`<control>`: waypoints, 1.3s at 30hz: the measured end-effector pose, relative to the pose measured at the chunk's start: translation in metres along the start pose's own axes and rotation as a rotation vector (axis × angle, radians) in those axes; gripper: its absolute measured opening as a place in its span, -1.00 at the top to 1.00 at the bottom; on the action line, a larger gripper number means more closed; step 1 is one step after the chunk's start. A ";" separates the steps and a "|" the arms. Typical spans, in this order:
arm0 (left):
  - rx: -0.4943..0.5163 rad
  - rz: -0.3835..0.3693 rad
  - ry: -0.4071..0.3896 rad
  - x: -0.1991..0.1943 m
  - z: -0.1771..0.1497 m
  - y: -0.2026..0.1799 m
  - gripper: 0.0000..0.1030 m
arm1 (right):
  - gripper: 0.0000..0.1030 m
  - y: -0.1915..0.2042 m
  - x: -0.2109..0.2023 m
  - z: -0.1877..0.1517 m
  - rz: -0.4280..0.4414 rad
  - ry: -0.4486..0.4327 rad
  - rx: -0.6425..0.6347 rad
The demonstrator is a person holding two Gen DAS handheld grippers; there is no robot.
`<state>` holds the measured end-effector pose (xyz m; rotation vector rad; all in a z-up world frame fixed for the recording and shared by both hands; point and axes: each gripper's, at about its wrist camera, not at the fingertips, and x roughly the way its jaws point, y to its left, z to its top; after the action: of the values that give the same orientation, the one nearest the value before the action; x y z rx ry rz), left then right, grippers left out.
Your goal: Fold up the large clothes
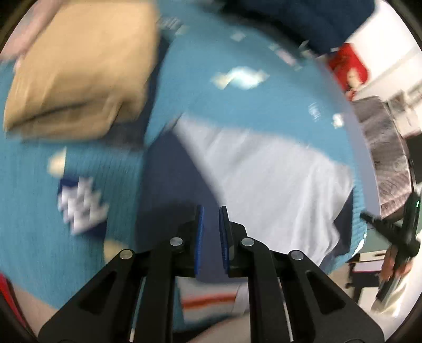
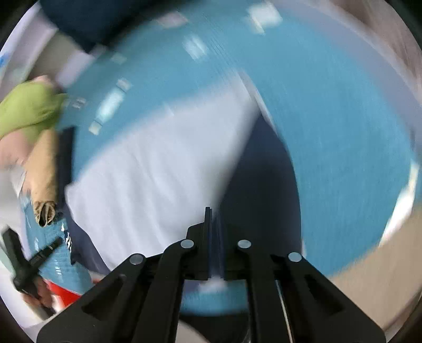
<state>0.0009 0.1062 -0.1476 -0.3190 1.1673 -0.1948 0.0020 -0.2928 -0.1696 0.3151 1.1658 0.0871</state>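
A large garment, white point(image 1: 263, 171) with navy parts point(image 1: 168, 174), lies spread on a teal bedspread point(image 1: 250, 105). In the blurred left wrist view, my left gripper point(image 1: 211, 211) has navy cloth filling the narrow gap between its blue pads. The right wrist view shows the same white panel point(image 2: 147, 171) and navy part point(image 2: 258, 171). My right gripper point(image 2: 215, 213) has its pads almost together, pinching the edge where white meets navy. Each view catches the other gripper, in a hand, at its edge: the right one point(image 1: 403, 232), the left one point(image 2: 23, 263).
A folded tan garment point(image 1: 79, 71) rests on the bedspread beside the white one, seen edge-on in the right view point(image 2: 43, 163). A green cloth point(image 2: 29, 110) lies past it. A dark blue pillow point(image 1: 303, 15) sits at the far end. Bare floor point(image 2: 369, 263) lies beyond the bed's edge.
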 end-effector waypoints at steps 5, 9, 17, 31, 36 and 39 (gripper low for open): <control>-0.025 -0.013 -0.007 0.065 0.044 -0.024 0.76 | 0.94 0.056 0.072 0.043 0.170 0.050 -0.100; -0.032 -0.077 -0.029 0.102 0.047 -0.047 0.76 | 0.94 0.120 0.139 0.049 0.295 0.117 -0.159; -0.085 0.156 -0.061 0.126 0.044 -0.008 0.96 | 1.00 0.075 0.158 0.063 0.231 0.134 -0.092; 0.012 0.144 -0.030 0.078 0.065 -0.045 0.94 | 0.89 0.089 0.102 0.084 0.168 0.203 -0.051; 0.005 0.019 0.171 0.141 0.091 -0.083 0.94 | 1.00 0.112 0.197 0.087 0.042 0.425 -0.047; -0.047 0.068 0.300 0.185 0.100 -0.076 0.96 | 1.00 0.119 0.192 0.106 0.017 0.476 -0.016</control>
<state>0.1653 -0.0086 -0.2465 -0.2973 1.4792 -0.1588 0.1861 -0.1568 -0.2681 0.2982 1.6330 0.1933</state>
